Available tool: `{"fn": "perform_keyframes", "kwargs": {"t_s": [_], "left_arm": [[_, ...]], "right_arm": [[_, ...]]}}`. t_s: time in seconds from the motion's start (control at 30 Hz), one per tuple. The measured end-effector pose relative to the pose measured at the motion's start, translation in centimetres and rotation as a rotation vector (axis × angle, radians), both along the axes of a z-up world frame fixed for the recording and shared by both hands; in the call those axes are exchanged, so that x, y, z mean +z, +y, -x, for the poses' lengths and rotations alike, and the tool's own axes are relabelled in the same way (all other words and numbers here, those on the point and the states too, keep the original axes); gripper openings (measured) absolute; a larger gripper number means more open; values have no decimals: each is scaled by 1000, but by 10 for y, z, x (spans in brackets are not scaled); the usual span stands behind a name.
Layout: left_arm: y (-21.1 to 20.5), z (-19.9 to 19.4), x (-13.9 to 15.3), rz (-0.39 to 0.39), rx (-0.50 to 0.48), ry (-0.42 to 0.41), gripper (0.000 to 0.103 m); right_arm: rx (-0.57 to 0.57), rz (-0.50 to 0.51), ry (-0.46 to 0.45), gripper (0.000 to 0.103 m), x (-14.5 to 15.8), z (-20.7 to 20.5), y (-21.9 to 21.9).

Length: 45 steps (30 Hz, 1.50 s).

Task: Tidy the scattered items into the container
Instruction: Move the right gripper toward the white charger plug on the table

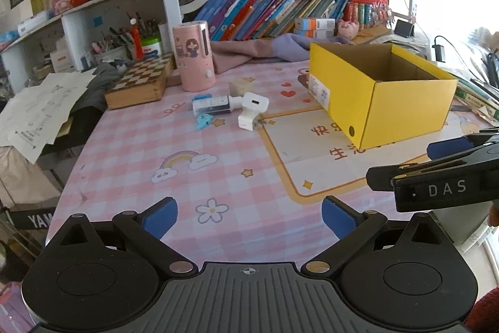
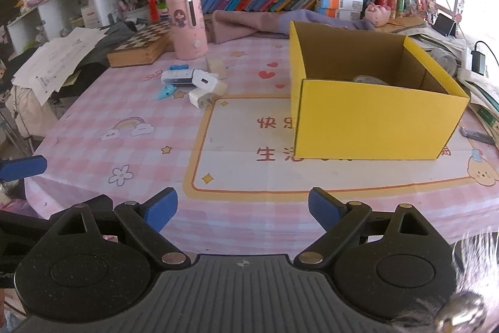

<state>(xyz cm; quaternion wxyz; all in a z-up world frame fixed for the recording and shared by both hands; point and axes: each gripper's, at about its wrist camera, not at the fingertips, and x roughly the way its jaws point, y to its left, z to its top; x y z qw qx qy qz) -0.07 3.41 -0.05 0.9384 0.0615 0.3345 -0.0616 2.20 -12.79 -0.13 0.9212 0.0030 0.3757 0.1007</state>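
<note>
Both grippers, left (image 1: pixel 249 216) and right (image 2: pixel 242 206), gape empty; clustered white chargers (image 1: pixel 252 111) risk being knocked aside, missing the yellow box (image 1: pixel 383 95).

Your left black two-finger gripper with blue pads (image 1: pixel 249 217) hovers low, jaws spread wide, nothing between them. Your right black two-finger gripper with blue pads (image 2: pixel 243 209) sits level beside it, jaws equally wide and empty. From the left wrist view, the right one pokes in at the edge, pointing leftward.
</note>
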Motion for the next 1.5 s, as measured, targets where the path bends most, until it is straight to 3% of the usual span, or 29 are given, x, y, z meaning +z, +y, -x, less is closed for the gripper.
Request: {"fn": "perform_keyframes", "kwargs": {"t_s": [0.8,1.5], "left_arm": [[28,-7,0,-8,117,9,101],[24,-81,-1,-8,124,-6,101]], "right_arm": [[124,-8,-2,91,1,-21,32],[214,6,-40,88,10,-111,52]]}}
